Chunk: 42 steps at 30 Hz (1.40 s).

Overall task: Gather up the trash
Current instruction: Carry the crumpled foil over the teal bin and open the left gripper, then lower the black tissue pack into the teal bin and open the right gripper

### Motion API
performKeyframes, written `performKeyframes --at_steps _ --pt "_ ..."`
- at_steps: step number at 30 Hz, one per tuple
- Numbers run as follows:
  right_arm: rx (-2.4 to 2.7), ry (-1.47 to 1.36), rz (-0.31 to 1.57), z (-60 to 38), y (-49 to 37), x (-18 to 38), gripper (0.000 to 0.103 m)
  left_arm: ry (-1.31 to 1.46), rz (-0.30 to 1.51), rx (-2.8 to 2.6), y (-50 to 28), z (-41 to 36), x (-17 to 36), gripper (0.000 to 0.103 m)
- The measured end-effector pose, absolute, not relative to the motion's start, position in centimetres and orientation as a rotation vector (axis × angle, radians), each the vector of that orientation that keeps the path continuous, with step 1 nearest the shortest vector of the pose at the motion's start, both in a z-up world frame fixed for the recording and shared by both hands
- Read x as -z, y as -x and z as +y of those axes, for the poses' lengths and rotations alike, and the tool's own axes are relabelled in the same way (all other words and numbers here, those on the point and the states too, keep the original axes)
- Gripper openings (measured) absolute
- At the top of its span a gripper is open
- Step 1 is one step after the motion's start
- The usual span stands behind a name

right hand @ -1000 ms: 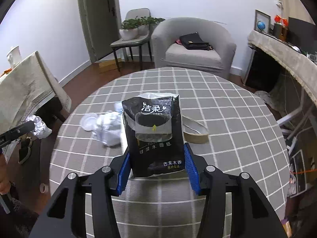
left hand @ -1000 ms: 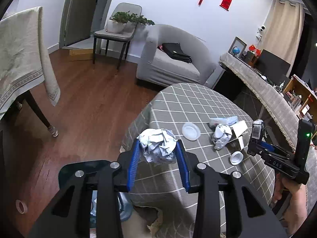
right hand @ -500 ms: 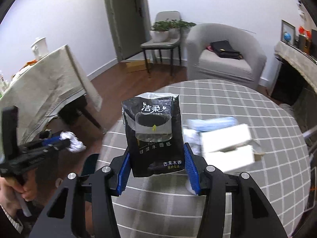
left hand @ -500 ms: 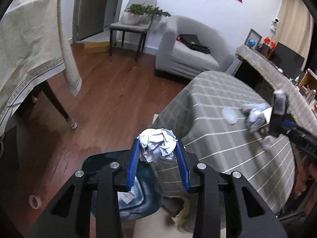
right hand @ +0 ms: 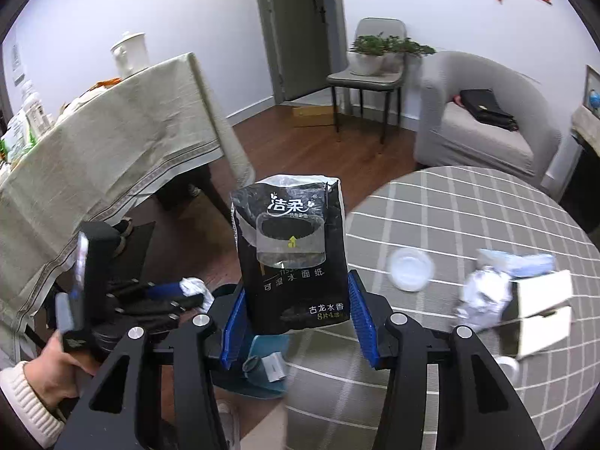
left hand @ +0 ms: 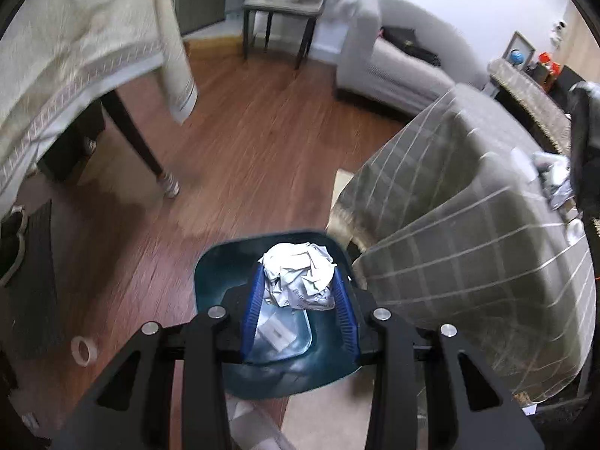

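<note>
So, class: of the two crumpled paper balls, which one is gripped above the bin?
The crumpled ball between the left gripper fingers; the other lies on the checked table.

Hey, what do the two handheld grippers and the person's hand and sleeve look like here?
Both the left gripper and the right gripper have matte black angular arms with round silver bolts and ribbed blue pads on the fingers. No cables show. From the right wrist view, the left hand is bare, with a cream ribbed knit sleeve at the wrist.
</note>
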State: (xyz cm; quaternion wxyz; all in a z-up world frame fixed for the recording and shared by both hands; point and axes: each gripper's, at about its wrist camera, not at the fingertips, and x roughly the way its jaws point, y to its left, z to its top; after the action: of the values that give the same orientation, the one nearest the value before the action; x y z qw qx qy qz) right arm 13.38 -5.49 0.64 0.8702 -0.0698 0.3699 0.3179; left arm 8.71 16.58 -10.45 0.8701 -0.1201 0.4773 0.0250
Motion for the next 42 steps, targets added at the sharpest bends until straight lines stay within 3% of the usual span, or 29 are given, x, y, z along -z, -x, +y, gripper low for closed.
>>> performKeyframes --at_steps 13,16,20,24,34,42 --pt "-0.778 0.162 0.846 0.1 -12.9 1.6 0.051 0.231 1.169 -0.045 -7.9 18.6 16.4 0.040" --pt "-0.788 0.172 0.875 1.3 -13.1 2.4 0.051 0.236 1.191 -0.039 -7.7 19.1 16.9 0.043" --pt "-0.793 0.191 0.917 2.6 -13.4 3.8 0.051 0.220 1.196 -0.029 -7.3 19.4 16.9 0.054" --pt "-0.794 0.202 0.954 3.9 -13.6 5.3 0.051 0.222 1.174 -0.039 -6.7 20.5 16.2 0.055" --pt "-0.793 0.257 1.055 6.7 -13.4 9.2 0.051 0.249 1.079 -0.075 -5.1 22.7 13.1 0.055" --pt "-0.781 0.331 1.134 7.7 -13.1 12.8 0.051 0.280 0.997 -0.071 -4.3 23.4 10.0 0.042"
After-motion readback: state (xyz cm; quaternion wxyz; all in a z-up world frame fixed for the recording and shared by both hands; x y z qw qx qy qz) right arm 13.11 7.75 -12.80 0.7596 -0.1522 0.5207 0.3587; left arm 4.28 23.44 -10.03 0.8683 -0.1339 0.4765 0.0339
